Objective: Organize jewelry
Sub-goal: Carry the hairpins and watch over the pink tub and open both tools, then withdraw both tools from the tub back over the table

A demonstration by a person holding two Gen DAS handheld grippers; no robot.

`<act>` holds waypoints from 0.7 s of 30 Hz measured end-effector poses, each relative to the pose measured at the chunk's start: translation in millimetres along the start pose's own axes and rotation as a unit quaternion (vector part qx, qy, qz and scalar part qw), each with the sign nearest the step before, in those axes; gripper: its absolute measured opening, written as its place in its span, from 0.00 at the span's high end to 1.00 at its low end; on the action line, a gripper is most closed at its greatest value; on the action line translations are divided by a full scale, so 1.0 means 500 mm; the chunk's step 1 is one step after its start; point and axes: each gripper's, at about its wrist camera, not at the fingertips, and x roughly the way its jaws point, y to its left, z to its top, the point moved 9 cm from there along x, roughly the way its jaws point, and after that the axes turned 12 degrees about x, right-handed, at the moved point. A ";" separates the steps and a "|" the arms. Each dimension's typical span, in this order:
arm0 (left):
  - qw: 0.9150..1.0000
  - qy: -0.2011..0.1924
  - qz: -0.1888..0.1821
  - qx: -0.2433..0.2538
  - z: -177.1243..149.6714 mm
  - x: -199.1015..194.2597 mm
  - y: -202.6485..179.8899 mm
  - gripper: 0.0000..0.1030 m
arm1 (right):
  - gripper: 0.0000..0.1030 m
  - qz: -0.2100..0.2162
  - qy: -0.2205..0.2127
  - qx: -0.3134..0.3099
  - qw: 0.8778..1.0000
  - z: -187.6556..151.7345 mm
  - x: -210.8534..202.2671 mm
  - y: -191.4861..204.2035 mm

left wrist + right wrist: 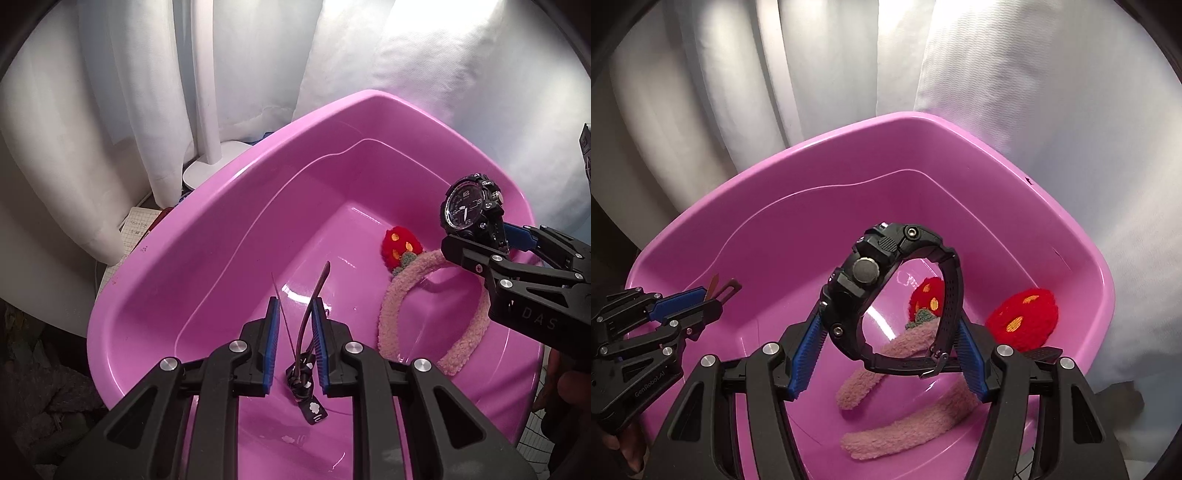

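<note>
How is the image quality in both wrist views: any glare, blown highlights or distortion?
Left wrist view: the curtain blows out to white at top right, small glints mark the pink basin floor, and fisheye bends its rim. Right wrist view: softer, even light, the watch sharp, with dark vignette corners.

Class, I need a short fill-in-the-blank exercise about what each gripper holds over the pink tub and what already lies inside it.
1. The right gripper holds a black ____ by its strap.
2. The pink tub already contains a fluffy ____ with red strawberry decorations.
3. The left gripper carries a thin brown ____ over the tub.

Missing words: watch; headband; strap
</note>
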 end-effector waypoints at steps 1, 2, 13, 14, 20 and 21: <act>1.000 -0.001 0.000 0.001 0.001 0.001 0.000 0.83 | 0.39 -0.002 0.004 0.001 1.000 -0.002 0.005 -0.002; 1.000 -0.001 0.000 0.001 0.002 0.001 0.000 0.82 | 0.39 -0.005 0.009 0.002 1.000 0.002 0.016 -0.006; 1.000 -0.019 0.019 0.009 0.016 -0.025 -0.003 0.18 | 0.30 -0.032 0.015 -0.002 0.999 0.015 0.010 -0.012; 1.000 -0.017 0.012 0.002 0.014 -0.024 -0.002 0.18 | 0.29 -0.032 0.013 0.002 0.999 0.019 0.007 -0.013; 1.000 -0.009 0.017 -0.003 0.004 -0.022 0.006 0.18 | 0.29 -0.026 0.010 0.014 1.000 0.031 -0.001 -0.018; 1.000 -0.008 0.017 -0.002 0.002 -0.022 0.007 0.18 | 0.29 -0.024 0.010 0.015 1.000 0.031 -0.001 -0.017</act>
